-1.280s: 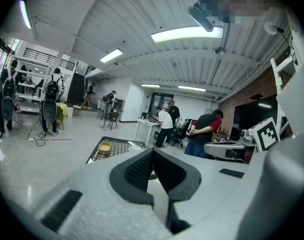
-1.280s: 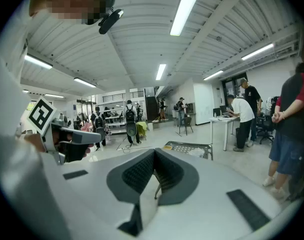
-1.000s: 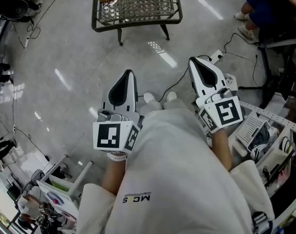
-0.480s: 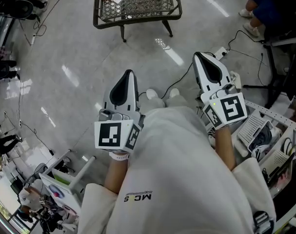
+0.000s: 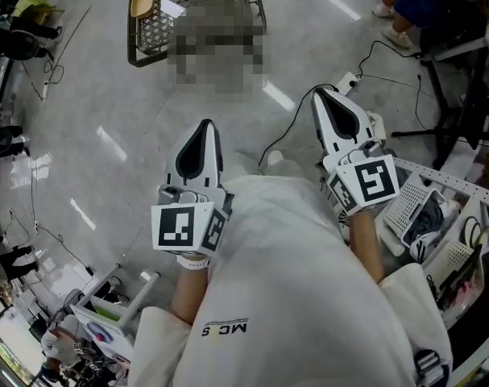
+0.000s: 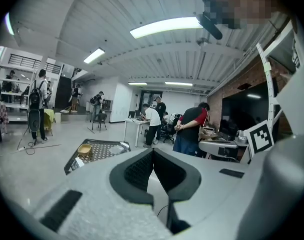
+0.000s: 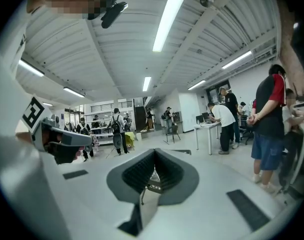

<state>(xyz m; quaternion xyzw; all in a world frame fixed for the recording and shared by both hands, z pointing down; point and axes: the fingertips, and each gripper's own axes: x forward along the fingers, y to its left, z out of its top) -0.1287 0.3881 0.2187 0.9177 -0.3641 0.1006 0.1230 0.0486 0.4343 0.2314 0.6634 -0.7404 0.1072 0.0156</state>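
Left gripper [image 6: 152, 151]: jaws clenched pad to pad with nothing between them; held level in front of the person's chest.
Right gripper [image 7: 154, 152]: jaws likewise together and empty; carried beside the left, apart from it.
Change: both grippers keep the posture of half a second ago. In the head view the mesh table [image 5: 147, 35] has slid toward the upper left corner, so the viewpoint turned, not the tools. Nothing is contacted.
Mesh table: on the floor, well ahead and left of both grippers.
Table contents: yellow bowl [image 5: 142, 2] at the left end, white card [image 5: 171, 8] just beside it; a mosaic patch covers the rest.
Wire baskets [image 5: 413, 208]: right of the right gripper, holding dark gear of uncertain kind.
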